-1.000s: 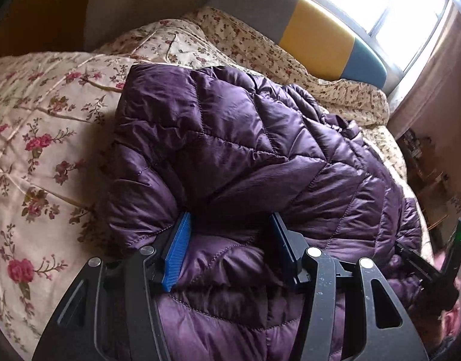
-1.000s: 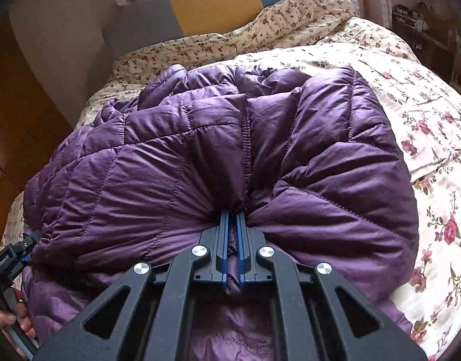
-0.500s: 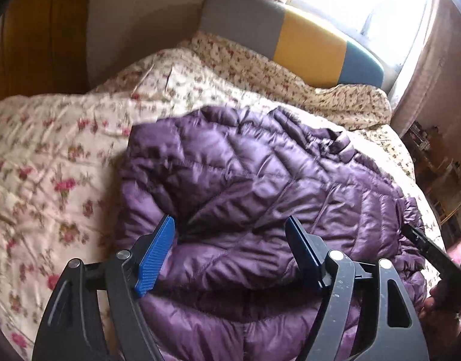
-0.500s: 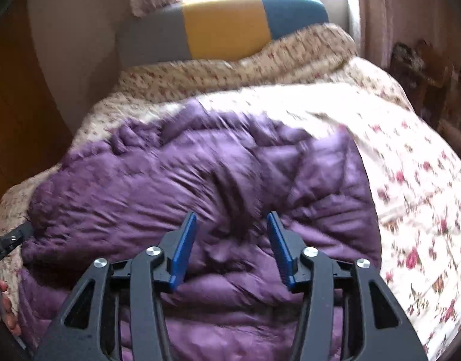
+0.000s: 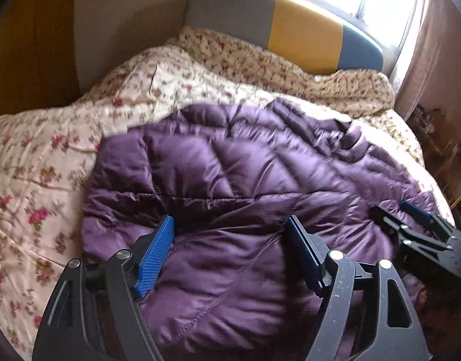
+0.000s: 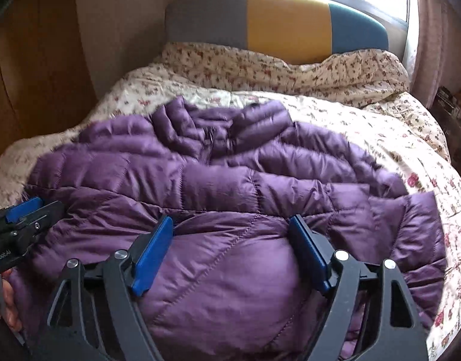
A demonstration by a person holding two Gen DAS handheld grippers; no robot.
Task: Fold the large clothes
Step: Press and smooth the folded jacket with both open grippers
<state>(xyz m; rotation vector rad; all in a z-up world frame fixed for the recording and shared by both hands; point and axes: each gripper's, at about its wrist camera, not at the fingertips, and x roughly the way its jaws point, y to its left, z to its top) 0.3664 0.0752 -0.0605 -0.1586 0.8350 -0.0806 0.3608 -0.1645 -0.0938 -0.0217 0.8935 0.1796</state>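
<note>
Jacket (image 6: 230,186) spread across frame centre on floral quilt (image 6: 381,120).
Left gripper (image 5: 230,240) and right gripper (image 6: 232,237): jaws wide apart, holding nothing, low over the near hem at frame bottom.

Purple down jacket (image 6: 230,186) bulks directly ahead of both open hand-held grippers; bare floral quilt (image 5: 34,180) left, headboard (image 6: 278,21) beyond.

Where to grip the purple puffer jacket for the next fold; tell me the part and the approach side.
Probably the purple puffer jacket at its near folded edge: a raised ridge facing both open grippers, left and right. Come from the near side, low, one gripper toward each end.
</note>
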